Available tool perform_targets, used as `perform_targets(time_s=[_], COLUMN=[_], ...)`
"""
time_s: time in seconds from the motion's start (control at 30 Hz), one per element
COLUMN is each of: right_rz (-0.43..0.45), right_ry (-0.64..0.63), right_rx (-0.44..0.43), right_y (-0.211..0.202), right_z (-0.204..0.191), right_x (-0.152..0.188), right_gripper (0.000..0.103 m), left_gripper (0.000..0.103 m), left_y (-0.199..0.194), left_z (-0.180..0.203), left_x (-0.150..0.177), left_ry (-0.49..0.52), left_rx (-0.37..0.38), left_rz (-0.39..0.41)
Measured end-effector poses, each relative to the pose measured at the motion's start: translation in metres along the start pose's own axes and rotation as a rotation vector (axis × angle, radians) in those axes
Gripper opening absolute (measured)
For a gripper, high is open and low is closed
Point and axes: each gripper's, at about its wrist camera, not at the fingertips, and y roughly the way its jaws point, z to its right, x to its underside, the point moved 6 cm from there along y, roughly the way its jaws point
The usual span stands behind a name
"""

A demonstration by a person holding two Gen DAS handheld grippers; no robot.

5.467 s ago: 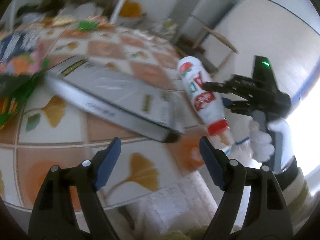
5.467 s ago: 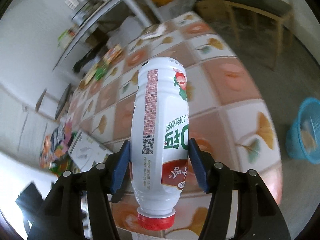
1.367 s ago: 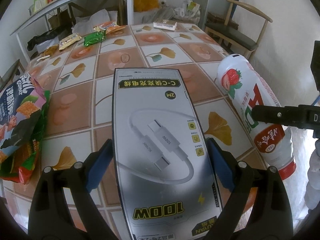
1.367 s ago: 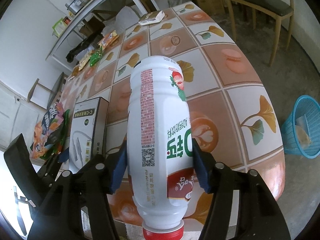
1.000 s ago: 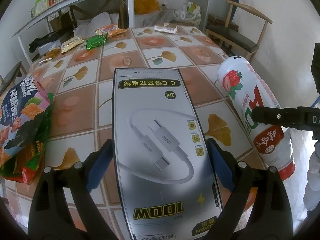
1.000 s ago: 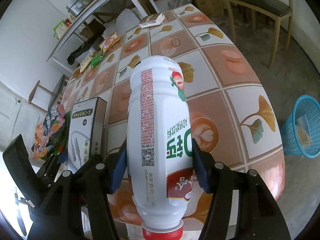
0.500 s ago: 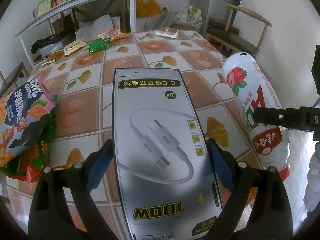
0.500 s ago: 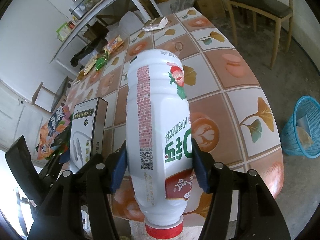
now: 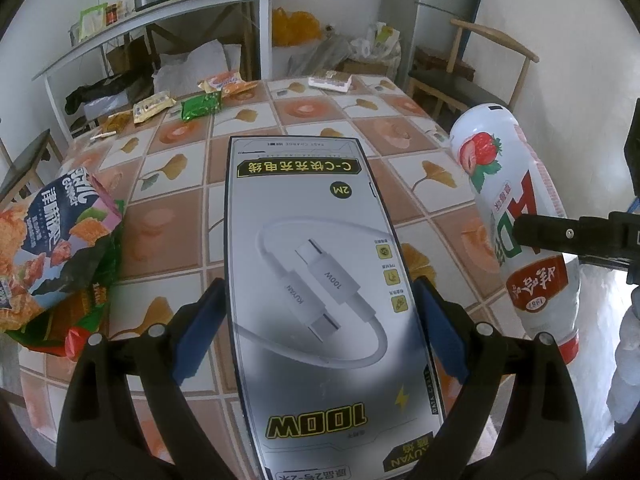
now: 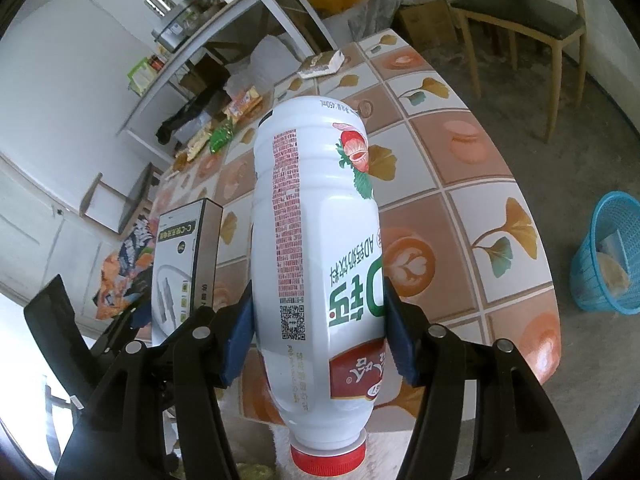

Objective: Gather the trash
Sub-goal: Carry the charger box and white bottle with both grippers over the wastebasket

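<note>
My left gripper [image 9: 318, 320] is shut on a flat grey cable box [image 9: 320, 280], its blue pads pressing both long sides, held above the tiled table [image 9: 172, 216]. In the right wrist view my right gripper [image 10: 318, 332] is shut on a white strawberry-milk bottle [image 10: 316, 248] with a red cap [image 10: 328, 454] pointing toward me. The same bottle [image 9: 516, 216] shows at the right of the left wrist view with a black finger across it. The cable box [image 10: 182, 264] and the left gripper appear at the left of the right wrist view.
A colourful snack bag [image 9: 52, 240] lies at the table's left edge. Small wrappers [image 9: 200, 106] and a flat packet [image 9: 330, 80] sit at the far side. A blue basket [image 10: 610, 256] stands on the floor right of the table. A wooden chair [image 10: 520, 20] and a metal shelf [image 9: 160, 12] stand behind.
Both grippers kept their hold. The right gripper rose slightly with the bottle, so more of the far table and room shows; the left view tilted up a little.
</note>
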Motion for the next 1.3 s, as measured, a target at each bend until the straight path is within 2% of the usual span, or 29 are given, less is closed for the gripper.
perform_targets(time_s=[0.27,0.43,0.6,0.73,0.93,1.03,1.17,1.3], right_rz=[0.051,0.100,0.174,0.263,0.338,0.351,0.355,0.343], right_ry=[0.033,0.083,0.156,0.256,0.421,0.512,0.634,0.749], right_rx=[-0.018,-0.029,-0.005,0.036,0.095,0.115,0.107,0.085], right_y=[-0.032,-0.059,-0.099,-0.145,-0.186,-0.192,-0.185,-0.170], right_z=[0.015,0.037,0.073,0.121,0.202,0.245,0.296,0.346], right_x=[0.004,0.006,0.009,0.015,0.039,0.053,0.070,0.078], right_gripper=[0.057,0.057,0.057,0.057,0.057,0.057,0.057,0.057], left_gripper=[0.088,0.088,0.088,0.088,0.088,0.088,0.088,0.088], left_y=[-0.020,-0.028,-0.032,-0.027,0.004,0.023,0.062,0.104], left_z=[0.020,0.045,0.082,0.122,0.212,0.260,0.332,0.390], left_x=[-0.010,-0.019,-0.034,-0.050,-0.066,-0.071,-0.066,-0.060], left_ry=[0.023,0.057,0.102,0.150,0.252,0.316,0.398,0.433], left_rx=[0.025,0.068,0.164,0.270,0.434,0.473,0.517,0.544], left_rz=[0.044,0.059,0.063,0.041,-0.069,-0.113,-0.222,-0.323])
